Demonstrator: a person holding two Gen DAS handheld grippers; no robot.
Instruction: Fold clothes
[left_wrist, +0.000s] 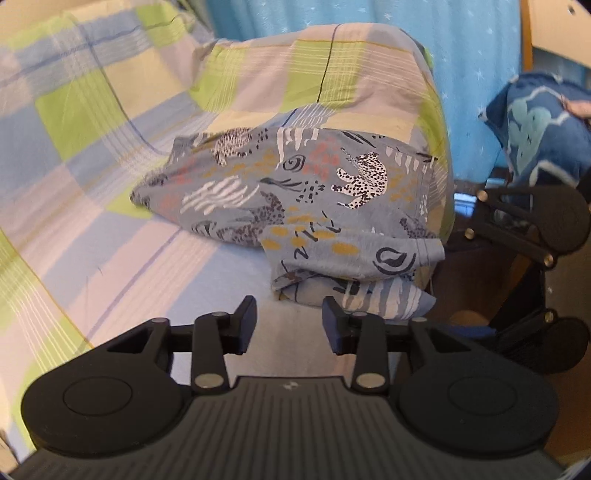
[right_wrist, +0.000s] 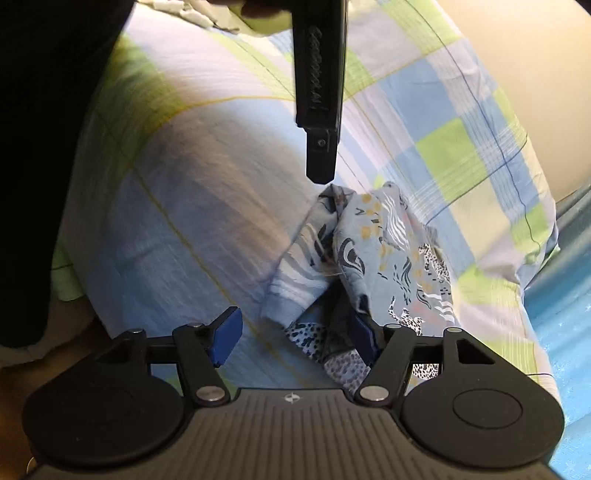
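**Both grippers open beside the bundled garment**

The left gripper (left_wrist: 289, 323) hangs with its jaws apart and empty, just short of the patterned garment (left_wrist: 295, 195). The right gripper (right_wrist: 293, 336) is spread wide, its right finger (right_wrist: 364, 338) against the cloth's edge. The garment lies bunched on the plaid sheet (left_wrist: 92, 122), near the pillow (left_wrist: 332, 66).

Checked bedsheet (left_wrist: 74, 110), blue starred curtain (left_wrist: 472, 55)

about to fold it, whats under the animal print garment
The garment lies bunched on a checked bedsheet, beside a checked pillow. Whatever is inside its folds is covered.
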